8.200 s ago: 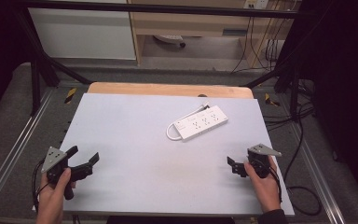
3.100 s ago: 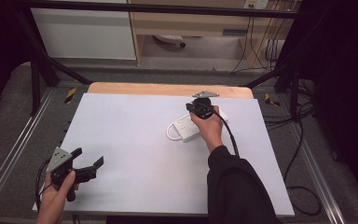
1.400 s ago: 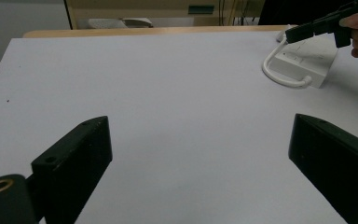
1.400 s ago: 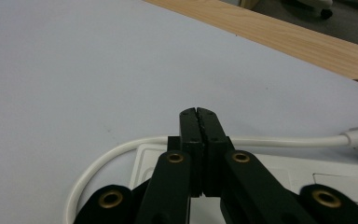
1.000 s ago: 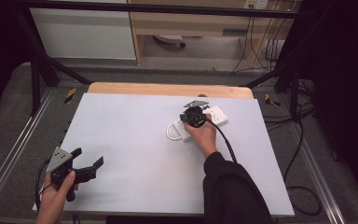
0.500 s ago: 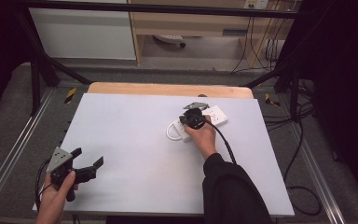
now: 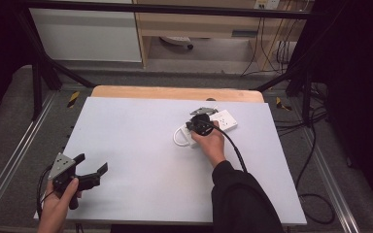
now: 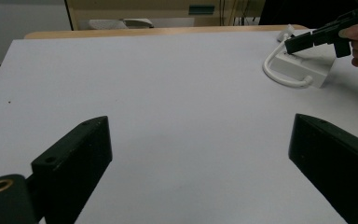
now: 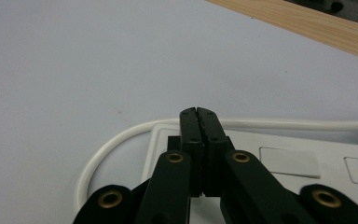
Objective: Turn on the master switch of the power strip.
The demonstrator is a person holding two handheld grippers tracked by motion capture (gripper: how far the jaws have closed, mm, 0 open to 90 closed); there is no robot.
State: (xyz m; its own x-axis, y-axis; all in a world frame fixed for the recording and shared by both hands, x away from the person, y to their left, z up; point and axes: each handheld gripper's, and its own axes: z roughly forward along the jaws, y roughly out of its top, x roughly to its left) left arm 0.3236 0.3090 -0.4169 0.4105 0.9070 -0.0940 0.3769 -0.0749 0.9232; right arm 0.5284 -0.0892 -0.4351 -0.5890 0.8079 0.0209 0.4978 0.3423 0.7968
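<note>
A white power strip [image 7: 226, 120] lies at the back right of the white table [image 7: 141, 145], its cable [image 7: 176, 138] looping off its left end. My right gripper [image 7: 189, 127] is shut, its tips held just over that left end of the power strip [image 9: 279, 156], with nothing between the jaws. In the right gripper view the gripper [image 9: 198, 112] points past the strip's edge to the cable [image 9: 121, 135]. My left gripper [image 7: 91, 163] is open near the front left corner, resting low over bare table. The left gripper view shows the left gripper [image 8: 200, 149], with the strip [image 8: 307, 70] and the right gripper [image 8: 291, 44] far off.
A wooden strip [image 7: 175, 93] runs along the table's far edge. Metal frame rails [image 7: 9, 160] flank the table. Black cables [image 7: 315, 160] hang off the right side. A cabinet [image 7: 87, 34] stands beyond the table.
My right gripper came from the front right edge to the power strip, then crept slightly left and nearer along it in the last second. The left gripper has hardly moved.
</note>
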